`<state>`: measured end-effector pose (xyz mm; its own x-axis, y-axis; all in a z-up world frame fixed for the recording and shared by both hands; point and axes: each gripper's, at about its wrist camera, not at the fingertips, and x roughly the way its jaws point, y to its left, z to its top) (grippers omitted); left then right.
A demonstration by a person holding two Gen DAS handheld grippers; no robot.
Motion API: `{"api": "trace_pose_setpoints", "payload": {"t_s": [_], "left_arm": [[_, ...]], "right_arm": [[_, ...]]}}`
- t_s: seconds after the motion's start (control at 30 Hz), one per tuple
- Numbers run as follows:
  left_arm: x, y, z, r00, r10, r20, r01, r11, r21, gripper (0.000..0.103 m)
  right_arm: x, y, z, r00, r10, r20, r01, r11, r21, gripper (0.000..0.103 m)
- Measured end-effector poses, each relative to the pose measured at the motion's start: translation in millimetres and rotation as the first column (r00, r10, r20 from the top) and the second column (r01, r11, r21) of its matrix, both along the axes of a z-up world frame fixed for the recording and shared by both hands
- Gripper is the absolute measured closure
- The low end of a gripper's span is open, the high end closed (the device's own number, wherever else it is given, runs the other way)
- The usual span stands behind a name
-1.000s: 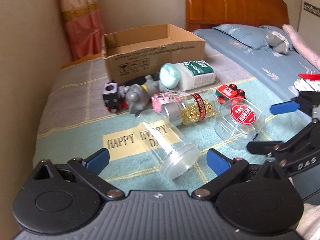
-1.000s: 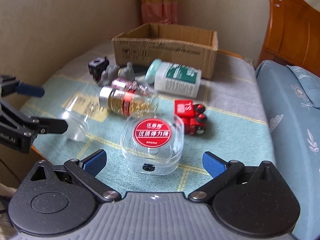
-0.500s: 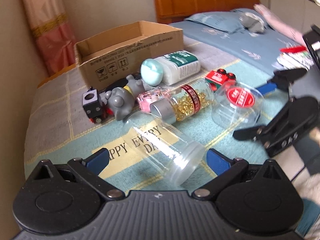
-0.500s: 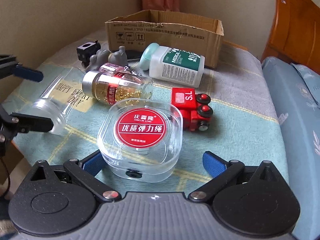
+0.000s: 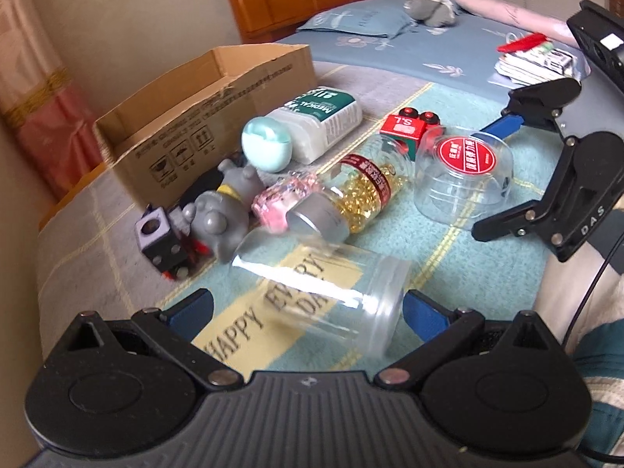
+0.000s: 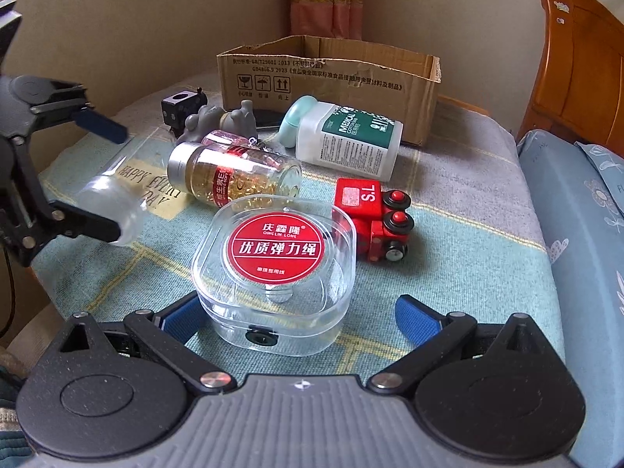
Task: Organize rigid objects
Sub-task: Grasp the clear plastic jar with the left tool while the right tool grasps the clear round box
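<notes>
Both grippers have been advanced over the last second: the left gripper (image 5: 306, 310) is now brought with open jaws around the mouth of the clear plastic jar (image 5: 323, 279), and the right gripper (image 6: 298, 314) with open jaws around the clear square case (image 6: 275, 269), neither yet gripped, so two pickups toward the cardboard box (image 6: 331, 78) at 12 o'clock are judged imminent. Catalogued on the woven bedspread (image 6: 468, 241): jar smooth, cylindrical, lying on its side; case rounded, glossy, red-labelled; glass capsule bottle (image 6: 230, 177) at 11 o'clock, white medical bottle (image 6: 349, 138), red toy train (image 6: 370, 216) at 1 o'clock.
</notes>
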<state>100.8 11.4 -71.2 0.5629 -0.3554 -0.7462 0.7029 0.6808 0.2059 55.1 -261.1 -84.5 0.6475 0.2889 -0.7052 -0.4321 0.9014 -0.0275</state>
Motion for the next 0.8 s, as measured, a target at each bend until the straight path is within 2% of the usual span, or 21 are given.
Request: {"api": "trace_pose_setpoints", "payload": {"t_s": [0.1,0.23,0.47,0.6,0.8], "left_arm": [[11,-6,-4,1.000,-0.020,-0.018,0.020,1.000,0.002,0.001],[20,-12,-9,0.999,-0.002,-0.032,0.002,1.000,0.003,0.001],[18,-7,-10,0.997,0.066,-0.044,-0.067,0.997,-0.034,0.001],[14,-8,-9,0.997,0.072,-0.020,-0.072,0.997,-0.028,0.001],[13,-8,-7,0.995,0.093,-0.027,-0.094,0.995,-0.043,0.006]], "right_arm": [[-1,0,0,1.000,-0.002,0.002,0.002,1.000,0.001,0.000],[0,0,0,1.000,-0.008,0.004,0.008,1.000,0.002,0.000],[6,8,2,1.000,-0.025,-0.017,0.024,1.000,-0.014,0.000],[10,16,5,0.999,-0.024,-0.028,0.024,0.999,-0.022,0.000],[9,25,10,1.000,-0.023,-0.021,0.022,0.999,-0.036,0.003]]}}
